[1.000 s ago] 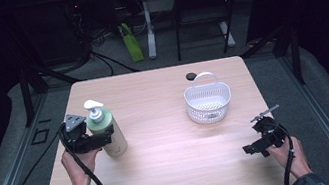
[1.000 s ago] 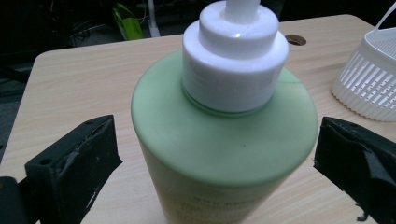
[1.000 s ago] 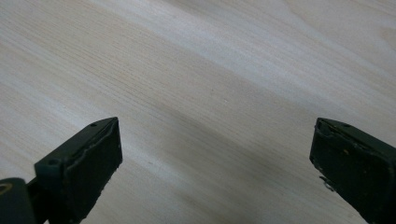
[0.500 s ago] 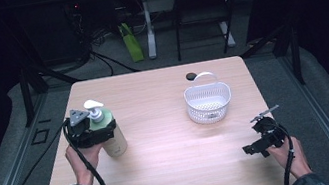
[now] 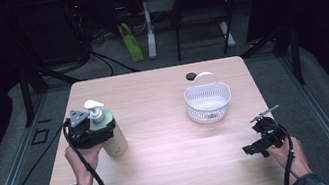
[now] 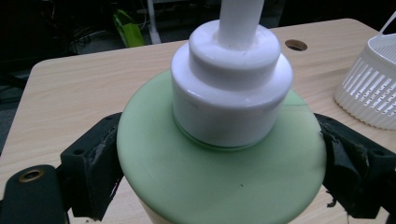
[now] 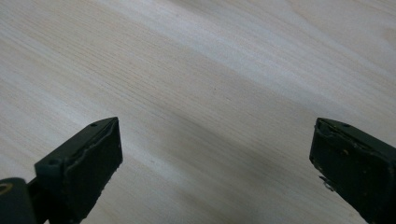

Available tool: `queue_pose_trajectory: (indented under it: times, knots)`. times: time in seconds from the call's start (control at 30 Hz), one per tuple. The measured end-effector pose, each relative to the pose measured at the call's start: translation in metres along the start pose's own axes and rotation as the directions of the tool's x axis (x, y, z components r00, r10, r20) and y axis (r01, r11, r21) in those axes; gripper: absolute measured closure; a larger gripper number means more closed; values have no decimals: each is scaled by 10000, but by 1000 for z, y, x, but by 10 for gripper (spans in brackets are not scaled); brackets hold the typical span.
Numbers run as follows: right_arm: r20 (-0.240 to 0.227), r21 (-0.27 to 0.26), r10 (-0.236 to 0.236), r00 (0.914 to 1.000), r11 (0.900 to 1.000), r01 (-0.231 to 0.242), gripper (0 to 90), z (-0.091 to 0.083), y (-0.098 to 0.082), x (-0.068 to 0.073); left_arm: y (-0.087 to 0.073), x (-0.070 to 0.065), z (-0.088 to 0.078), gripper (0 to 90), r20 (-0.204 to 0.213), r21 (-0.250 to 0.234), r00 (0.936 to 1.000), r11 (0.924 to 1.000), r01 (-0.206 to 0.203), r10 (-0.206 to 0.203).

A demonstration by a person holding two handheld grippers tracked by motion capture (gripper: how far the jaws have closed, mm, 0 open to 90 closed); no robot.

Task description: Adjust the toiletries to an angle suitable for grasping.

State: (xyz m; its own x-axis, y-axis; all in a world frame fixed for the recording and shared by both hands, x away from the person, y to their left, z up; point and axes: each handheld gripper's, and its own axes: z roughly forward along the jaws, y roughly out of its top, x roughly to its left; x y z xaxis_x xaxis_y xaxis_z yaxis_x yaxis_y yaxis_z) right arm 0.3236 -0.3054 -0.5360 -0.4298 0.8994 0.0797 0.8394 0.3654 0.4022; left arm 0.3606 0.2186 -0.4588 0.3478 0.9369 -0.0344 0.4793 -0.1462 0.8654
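Note:
A pale green pump bottle (image 5: 113, 137) with a white pump head stands upright on the left part of the wooden table (image 5: 171, 147). My left gripper (image 5: 102, 130) has closed around its upper body. In the left gripper view the two black jaws press against both sides of the bottle's green shoulder (image 6: 210, 186), below the white collar. My right gripper (image 5: 254, 147) is held low over the table's right front area. Its jaws stand wide open in the right gripper view (image 7: 215, 163), with bare wood between them.
A white slatted basket (image 5: 208, 103) with a handle stands right of centre towards the back, and its wall (image 6: 373, 88) lies beyond the bottle. A dark round hole (image 5: 191, 75) sits in the table behind the basket. Cables trail from both grippers.
My left gripper has moved a little to the right onto the bottle and its jaws now grip the shoulder. The right gripper has stayed put.

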Motion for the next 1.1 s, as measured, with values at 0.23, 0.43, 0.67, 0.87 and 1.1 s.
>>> queue_pose_trajectory:
  times: [0.23, 0.43, 0.67, 0.87, 1.1]
  knots:
    - [-4, 22, 26, 10000, 10000, -26, 22, -1, 0, 0, 0, -5, 1, 118, 193, 11, 9998, 9999, -114, 113]
    - [-28, -29, 16, 10000, 10000, -16, 22, -1, 0, 0, 0, -10, 2, 118, 354, -9, 9991, 9998, -217, 218]
    - [1, -21, -6, 10000, 10000, 6, 23, -1, 0, 0, 1, -17, 3, 119, 591, 21, 9977, 9995, -330, 328]
    - [6, -25, -21, 10000, 10000, 21, 24, -1, 0, 0, 2, -24, 4, 119, 805, 13, 9956, 9989, -477, 474]
    - [45, -32, -70, 10000, 10000, 70, 24, -1, 0, 0, 3, -32, 6, 119, 1052, 26, 9926, 9981, -618, 612]
